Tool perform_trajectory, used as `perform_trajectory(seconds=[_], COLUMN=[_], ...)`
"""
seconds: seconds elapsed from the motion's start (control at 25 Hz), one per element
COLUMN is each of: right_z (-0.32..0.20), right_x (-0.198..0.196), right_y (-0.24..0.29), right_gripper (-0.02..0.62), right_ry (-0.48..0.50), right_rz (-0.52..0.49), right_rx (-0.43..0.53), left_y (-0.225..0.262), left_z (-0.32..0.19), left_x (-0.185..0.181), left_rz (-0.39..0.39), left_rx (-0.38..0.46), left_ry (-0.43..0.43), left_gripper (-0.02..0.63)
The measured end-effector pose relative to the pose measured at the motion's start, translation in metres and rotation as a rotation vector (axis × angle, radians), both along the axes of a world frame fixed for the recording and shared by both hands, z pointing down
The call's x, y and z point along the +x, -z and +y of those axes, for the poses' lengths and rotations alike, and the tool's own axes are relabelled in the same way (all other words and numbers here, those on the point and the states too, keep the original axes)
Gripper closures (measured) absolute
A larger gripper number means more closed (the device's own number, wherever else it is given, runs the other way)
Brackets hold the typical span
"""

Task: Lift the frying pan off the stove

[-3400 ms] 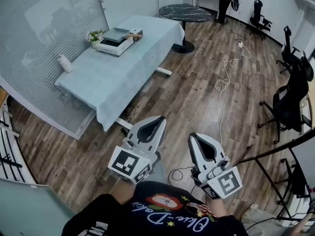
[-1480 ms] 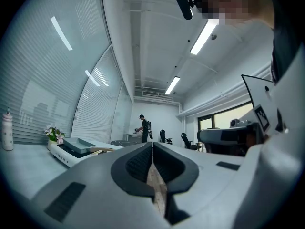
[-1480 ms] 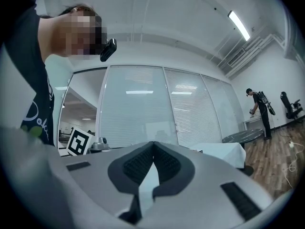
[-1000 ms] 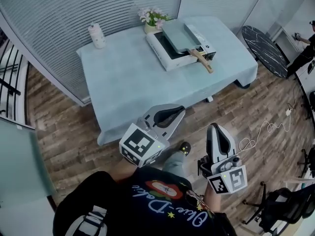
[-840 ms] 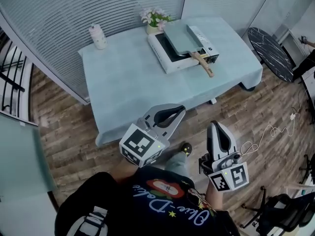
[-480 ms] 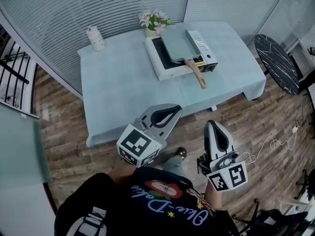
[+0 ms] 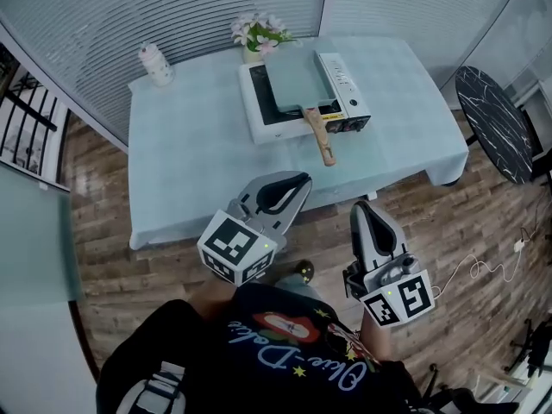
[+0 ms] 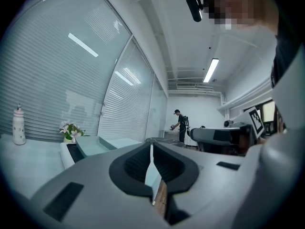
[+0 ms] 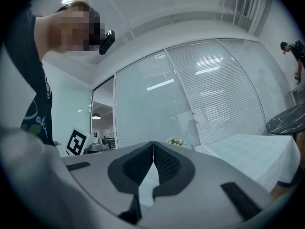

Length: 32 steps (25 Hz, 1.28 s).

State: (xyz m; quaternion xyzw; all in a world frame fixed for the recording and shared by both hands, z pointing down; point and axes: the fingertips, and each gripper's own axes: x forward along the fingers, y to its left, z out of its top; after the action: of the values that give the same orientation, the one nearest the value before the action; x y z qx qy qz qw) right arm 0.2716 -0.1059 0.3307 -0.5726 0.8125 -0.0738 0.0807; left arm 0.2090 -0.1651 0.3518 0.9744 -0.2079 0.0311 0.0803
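A pale green square frying pan (image 7: 294, 78) with a wooden handle (image 7: 317, 136) sits on a white portable stove (image 7: 341, 83) on the table (image 7: 190, 145). In the left gripper view the pan (image 8: 90, 146) and stove (image 8: 69, 152) show low at the left. My left gripper (image 7: 295, 183) is shut and empty, held in front of the table's near edge. My right gripper (image 7: 360, 210) is also shut and empty, beside it to the right, over the floor. Both are well short of the pan.
A pot of flowers (image 7: 255, 33) stands behind the stove and a white bottle (image 7: 153, 62) at the table's far left. A round dark table (image 7: 504, 119) is to the right. Glass walls with blinds run behind. A person (image 8: 181, 126) stands far off.
The view has swung and drawn nearer to the table; the pan and stove now lie more squarely ahead. Both grippers stay shut and keep their places before my body.
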Motion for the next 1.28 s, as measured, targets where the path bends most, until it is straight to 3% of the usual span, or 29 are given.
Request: perform_trajectory(seconds=[0.36, 0.72, 1.28], right_z=[-0.012, -0.032, -0.089], right_x=[0.031, 0.042, 0.045], right_y=[-0.017, -0.022, -0.034], right_gripper=[0.592, 0.592, 0.569], right_ry=[0.122, 0.144, 0.201], right_rz=[-0.018, -0.071, -0.039], right_rx=[-0.036, -0.034, -0.111], left_y=[-0.014, -0.028, -0.067], left_z=[-0.025, -0.050, -0.125], left_x=[0.016, 0.009, 0.011], left_rz=[0.023, 0.019, 0.099], left_rx=[-0.060, -0.134, -0.375], left_ry=[0.129, 0.192, 0.238], left_gripper=[0.598, 0.594, 0.465])
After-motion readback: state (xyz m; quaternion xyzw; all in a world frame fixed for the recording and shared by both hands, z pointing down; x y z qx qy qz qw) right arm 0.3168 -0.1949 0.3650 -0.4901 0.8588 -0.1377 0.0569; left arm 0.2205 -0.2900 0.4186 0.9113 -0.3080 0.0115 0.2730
